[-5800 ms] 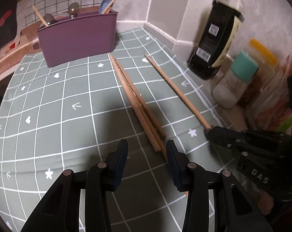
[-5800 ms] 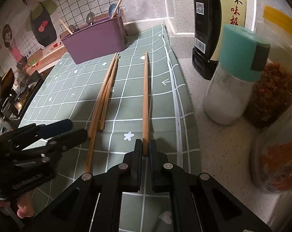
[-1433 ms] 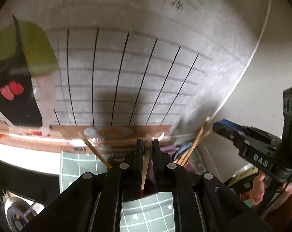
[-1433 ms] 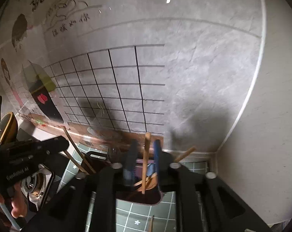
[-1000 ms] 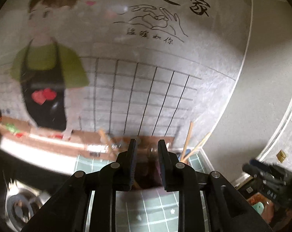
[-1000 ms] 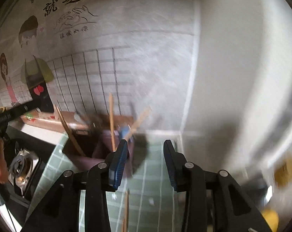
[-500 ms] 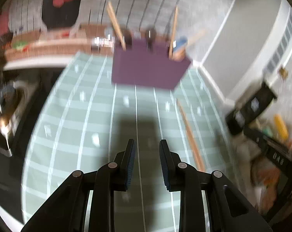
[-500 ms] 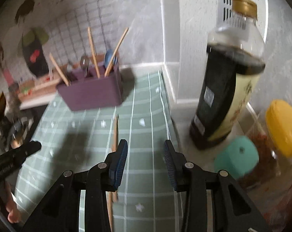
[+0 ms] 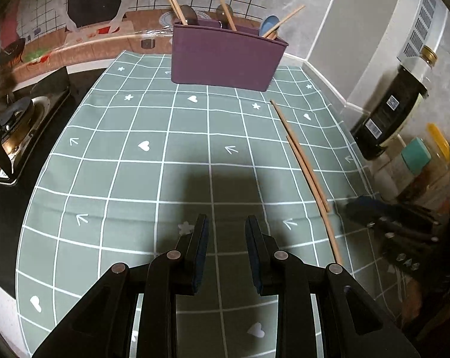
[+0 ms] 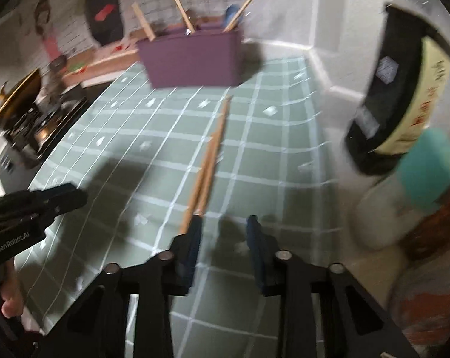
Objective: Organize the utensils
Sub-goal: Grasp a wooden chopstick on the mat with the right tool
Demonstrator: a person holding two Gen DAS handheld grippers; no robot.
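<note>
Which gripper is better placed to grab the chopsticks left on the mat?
Right gripper: open, with the two chopsticks ending just by its left finger. Left gripper sits further aside.

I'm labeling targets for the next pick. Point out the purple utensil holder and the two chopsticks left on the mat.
purple utensil holder (image 9: pixel 225 56), left wrist view, middle of its front wall.
chopsticks (image 9: pixel 304 158), left wrist view, mid-length where the two shafts overlap.

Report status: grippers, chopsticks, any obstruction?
Left gripper open, empty. Right gripper open, empty. Two chopsticks flat on mat; purple holder beyond. Nothing in between.
</note>
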